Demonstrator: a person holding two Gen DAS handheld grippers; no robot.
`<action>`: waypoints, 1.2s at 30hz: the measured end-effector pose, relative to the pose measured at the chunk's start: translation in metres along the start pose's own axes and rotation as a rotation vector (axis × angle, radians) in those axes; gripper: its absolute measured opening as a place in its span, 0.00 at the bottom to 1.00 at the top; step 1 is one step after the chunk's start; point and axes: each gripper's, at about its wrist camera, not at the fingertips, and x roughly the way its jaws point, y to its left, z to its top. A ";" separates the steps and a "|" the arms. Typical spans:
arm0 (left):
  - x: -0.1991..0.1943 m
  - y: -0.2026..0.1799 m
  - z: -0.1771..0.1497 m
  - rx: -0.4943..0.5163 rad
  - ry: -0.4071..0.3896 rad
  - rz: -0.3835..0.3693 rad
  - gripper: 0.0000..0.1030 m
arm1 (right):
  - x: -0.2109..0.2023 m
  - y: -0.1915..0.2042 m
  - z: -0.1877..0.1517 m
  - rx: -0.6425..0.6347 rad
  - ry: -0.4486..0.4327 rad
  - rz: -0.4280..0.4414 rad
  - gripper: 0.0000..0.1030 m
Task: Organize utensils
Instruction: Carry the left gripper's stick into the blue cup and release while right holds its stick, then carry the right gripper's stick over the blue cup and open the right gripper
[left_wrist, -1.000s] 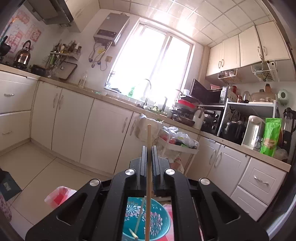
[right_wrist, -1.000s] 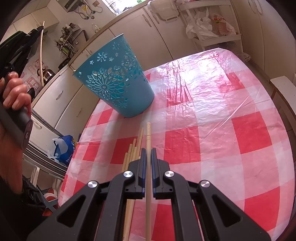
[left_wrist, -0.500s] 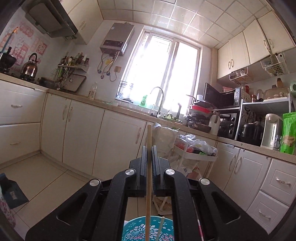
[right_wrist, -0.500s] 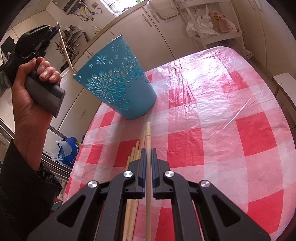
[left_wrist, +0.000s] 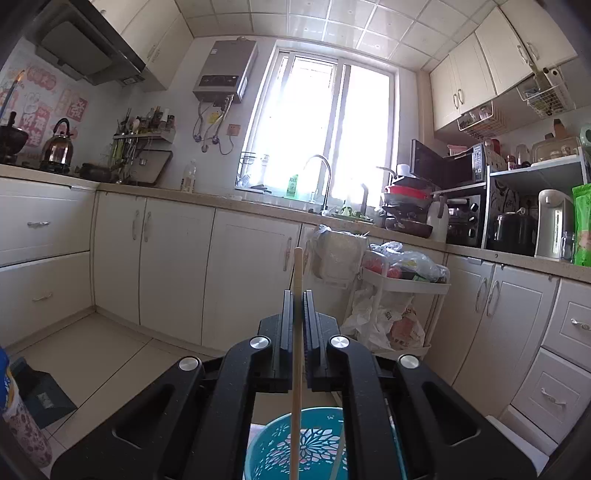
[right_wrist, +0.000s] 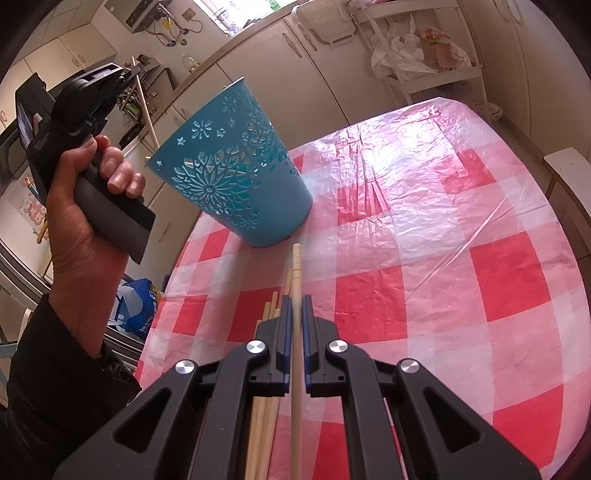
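Both hand-held grippers, left (left_wrist: 297, 295) and right (right_wrist: 296, 301), pinch 1 chopstick (left_wrist: 297, 332) each.

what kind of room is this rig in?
A home kitchen, almost certainly: sink faucet under the window, kettle on the counter, microwave on a rack, and a checked-cloth table in front.

Home kitchen, sink faucet (left_wrist: 320, 173), white cabinets (left_wrist: 173, 266), kettle (left_wrist: 58, 146), microwave (left_wrist: 448, 162)

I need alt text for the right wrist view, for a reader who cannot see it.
The right gripper is shut on a chopstick above a red-checked table, more chopsticks lying beneath it. Ahead stands a teal basket; at left a hand holds the left gripper, also shut on a chopstick.
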 end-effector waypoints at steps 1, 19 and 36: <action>0.000 0.000 -0.001 0.005 0.009 -0.002 0.05 | -0.001 0.000 0.000 0.002 -0.003 0.001 0.06; -0.063 0.003 -0.006 0.032 0.114 0.031 0.41 | -0.028 0.001 0.001 0.000 -0.094 0.022 0.06; -0.138 0.062 0.009 -0.178 0.131 0.101 0.57 | -0.088 0.076 0.118 -0.037 -0.451 0.235 0.06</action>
